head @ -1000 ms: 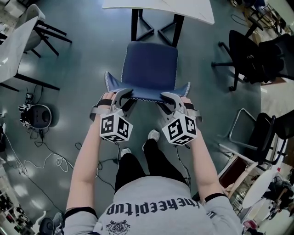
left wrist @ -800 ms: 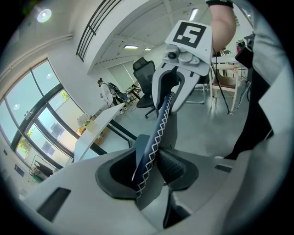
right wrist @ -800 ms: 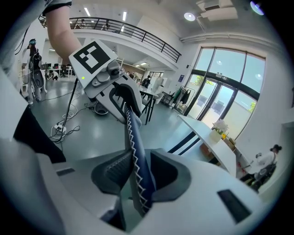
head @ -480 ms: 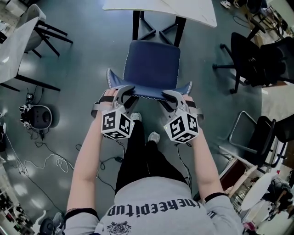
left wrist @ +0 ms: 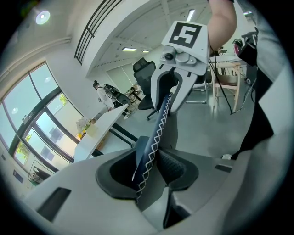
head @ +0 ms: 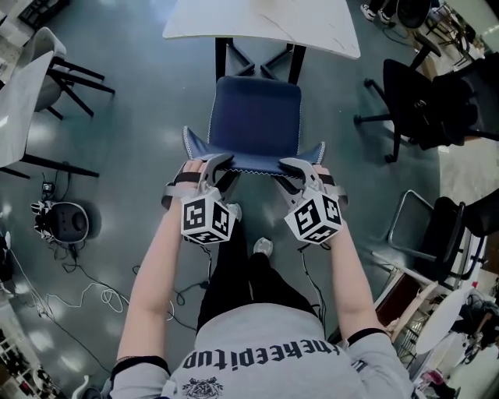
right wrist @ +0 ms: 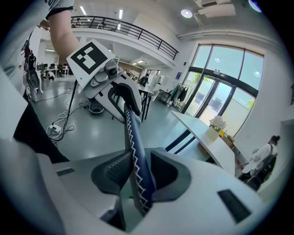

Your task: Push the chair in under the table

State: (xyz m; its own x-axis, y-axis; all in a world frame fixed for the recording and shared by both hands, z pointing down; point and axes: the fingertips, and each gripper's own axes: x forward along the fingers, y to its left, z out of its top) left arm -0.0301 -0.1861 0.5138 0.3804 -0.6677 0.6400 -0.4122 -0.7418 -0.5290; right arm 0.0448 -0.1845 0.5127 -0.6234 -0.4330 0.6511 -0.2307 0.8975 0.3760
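One chair (head: 257,117) nearer one table (head: 257,23), two hand-held grippers (head: 215,164) (head: 295,166) on its backrest (head: 254,161)

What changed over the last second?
The blue chair slid forward, its seat now closer to the white table; the person stepped after it. Unchanged: left tongs and right tongs stay clamped on the backrest.

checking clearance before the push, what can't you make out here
Legs of the chair: head view, hidden under its seat.
Far side of the table: head view, cut off by the top edge.
Pads of the left gripper and right gripper: head view, covered by the backrest rim and their own bodies; gripper views show both clamped.
Background person: left gripper view, too small.
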